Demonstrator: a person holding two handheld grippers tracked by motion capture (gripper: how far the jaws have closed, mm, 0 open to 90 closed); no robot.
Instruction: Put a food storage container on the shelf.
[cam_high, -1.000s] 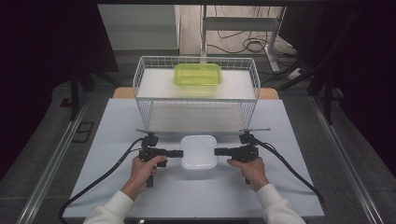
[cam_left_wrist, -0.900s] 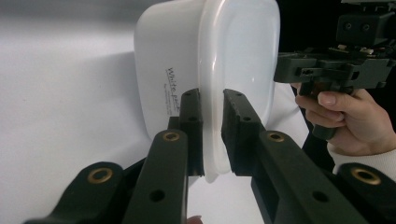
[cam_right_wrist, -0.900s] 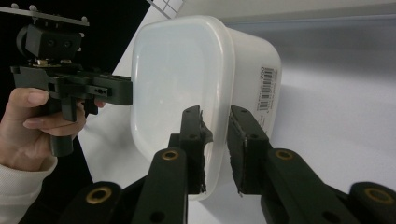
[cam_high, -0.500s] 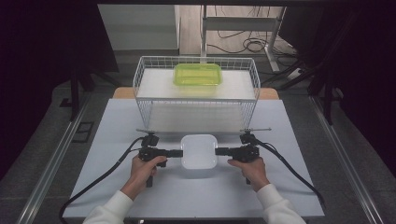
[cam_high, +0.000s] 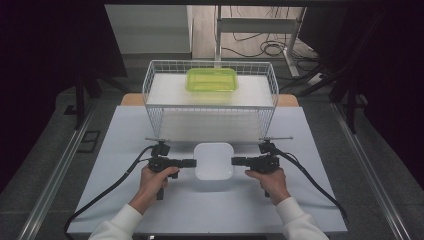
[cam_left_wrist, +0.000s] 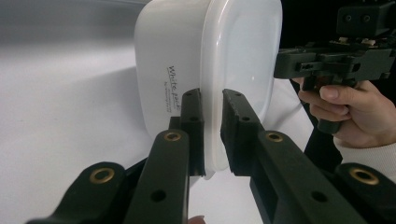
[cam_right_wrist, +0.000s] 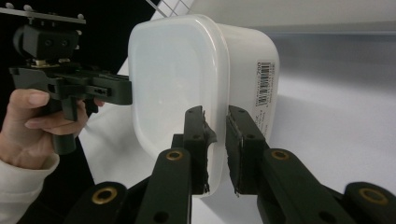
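A white lidded container (cam_high: 213, 160) sits on the white table (cam_high: 150, 210) between the two hands. My left gripper (cam_high: 194, 163) comes at it from the left and is shut on its lid rim (cam_left_wrist: 212, 100). From the other side, my right gripper (cam_high: 234, 161) grips the rim (cam_right_wrist: 215, 116); its jaws have just been closing, with the rim between them. The container's side (cam_left_wrist: 177, 60) carries printed text, and a barcode label shows on its wall (cam_right_wrist: 261, 79). Each gripper view also shows the other gripper beyond the container.
A white wire basket (cam_high: 210, 107) stands behind the container, with a green lidded container (cam_high: 211, 79) at its back. Black cables (cam_high: 115, 182) trail from both grippers toward the table's near corners. Dark floor surrounds the table.
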